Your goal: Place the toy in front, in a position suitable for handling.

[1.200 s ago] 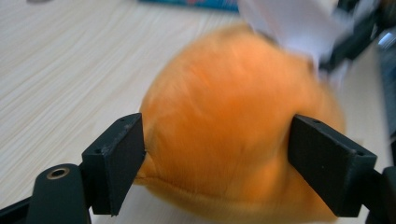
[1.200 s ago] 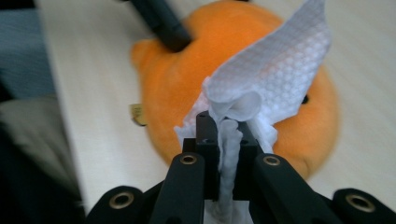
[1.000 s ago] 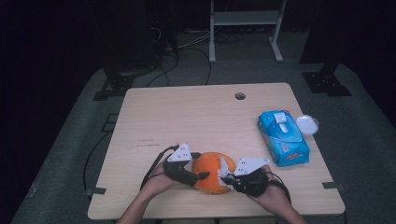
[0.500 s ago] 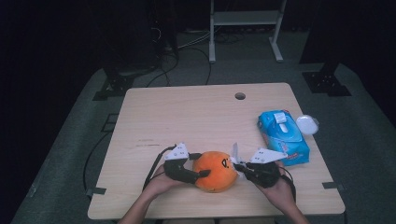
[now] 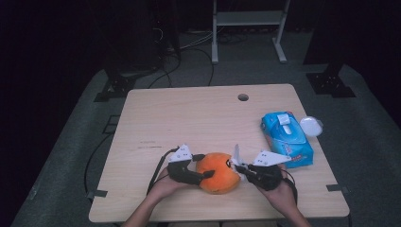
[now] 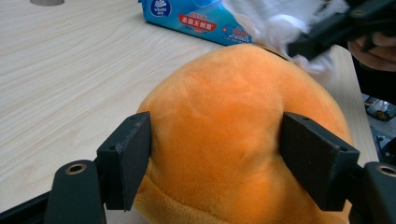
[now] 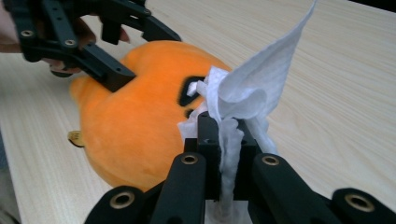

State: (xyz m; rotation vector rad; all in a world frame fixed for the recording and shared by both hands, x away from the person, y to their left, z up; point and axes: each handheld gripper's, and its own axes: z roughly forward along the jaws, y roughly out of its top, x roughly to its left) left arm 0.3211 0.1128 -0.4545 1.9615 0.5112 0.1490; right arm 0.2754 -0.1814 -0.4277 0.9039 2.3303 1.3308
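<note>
A dark room surrounded the pale wooden bench (image 5: 189, 123), with cables and a white stand on the floor beyond it. Near the person's edge lay the orange plush toy (image 5: 218, 172). The left tongs (image 5: 204, 166) clamped it, one jaw pressed into each flank. Just right of the toy, the right tongs (image 5: 235, 165) were closed on a white wipe (image 7: 261, 88), its free corner standing up. A second before, those tongs had been against the toy's right side; now they sat slightly off it with the wipe raised, which suggested a pause between wiping strokes rather than a finished job. Further right of the toy sat the blue wipes pack (image 5: 286, 138), contents hidden, and beyond it a small white lid-like disc (image 5: 311, 126).
</note>
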